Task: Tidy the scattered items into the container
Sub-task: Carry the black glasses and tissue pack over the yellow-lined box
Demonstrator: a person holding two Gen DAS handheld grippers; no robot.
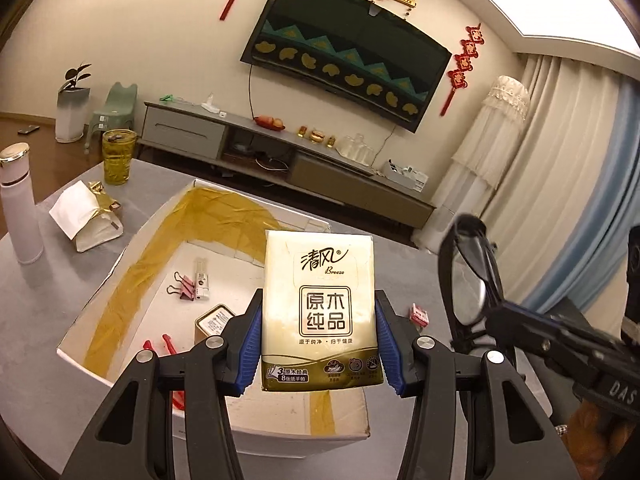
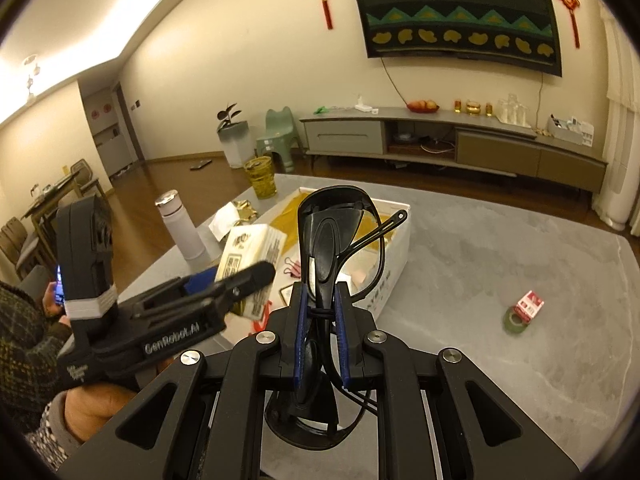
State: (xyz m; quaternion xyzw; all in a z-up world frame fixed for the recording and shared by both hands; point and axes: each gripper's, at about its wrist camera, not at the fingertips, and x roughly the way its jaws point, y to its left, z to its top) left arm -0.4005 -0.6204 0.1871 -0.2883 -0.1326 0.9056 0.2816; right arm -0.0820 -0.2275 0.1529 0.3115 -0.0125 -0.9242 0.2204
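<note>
Left gripper [image 1: 320, 340]: clamped on tissue pack [image 1: 320, 312], above near end of white box [image 1: 120, 272]
Right gripper [image 2: 322, 328]: clamped on sunglasses [image 2: 332, 236], right of box
Advice: lower each into box before releasing

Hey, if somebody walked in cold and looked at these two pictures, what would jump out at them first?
Most striking is the tissue pack, held upright in the left gripper above the open white box. Next, the black sunglasses clamped in the right gripper, poised near the same box. Behind both, a dark patterned cloth hangs on the wall above the long cabinet, flanked by red knot ornaments.
</note>
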